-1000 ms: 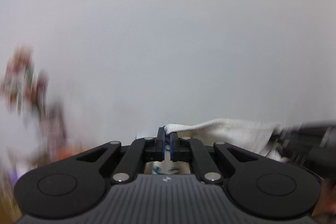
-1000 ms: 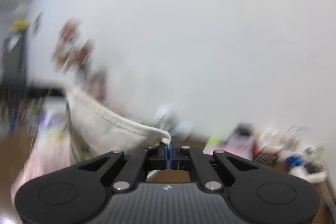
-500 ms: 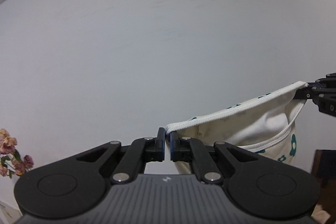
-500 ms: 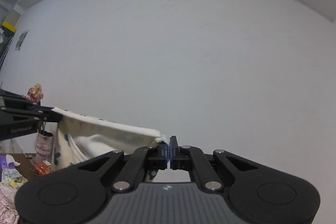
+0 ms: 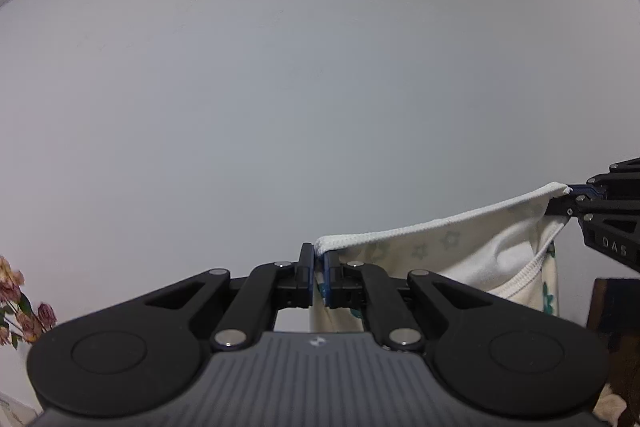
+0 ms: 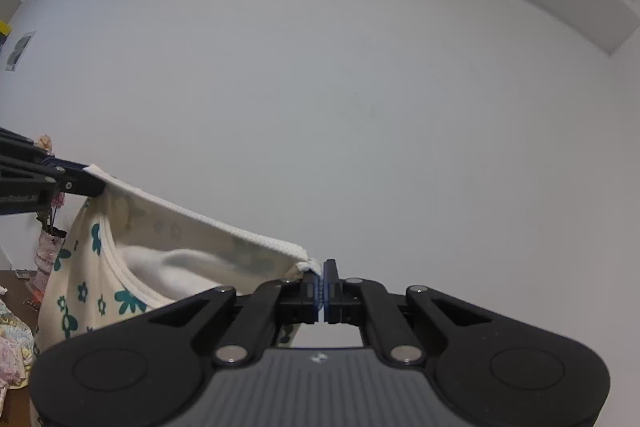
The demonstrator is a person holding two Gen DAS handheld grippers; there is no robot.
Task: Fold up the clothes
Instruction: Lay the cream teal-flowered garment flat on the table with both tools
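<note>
Overhead, the left hand-held gripper (image 5: 319,267) is clamped on one end of the cream flowered garment's (image 5: 472,251) ribbed hem; the cloth stretches toward 3 o'clock, where the right hand-held gripper (image 6: 322,281) pinches the other end.

The left gripper (image 5: 319,269) is pinching the white ribbed hem of a cream flowered garment (image 5: 472,251). To the garment's right, the right gripper (image 5: 570,201) is gripping its other corner. Dried flowers (image 5: 24,311) are showing far left of the garment.
</note>
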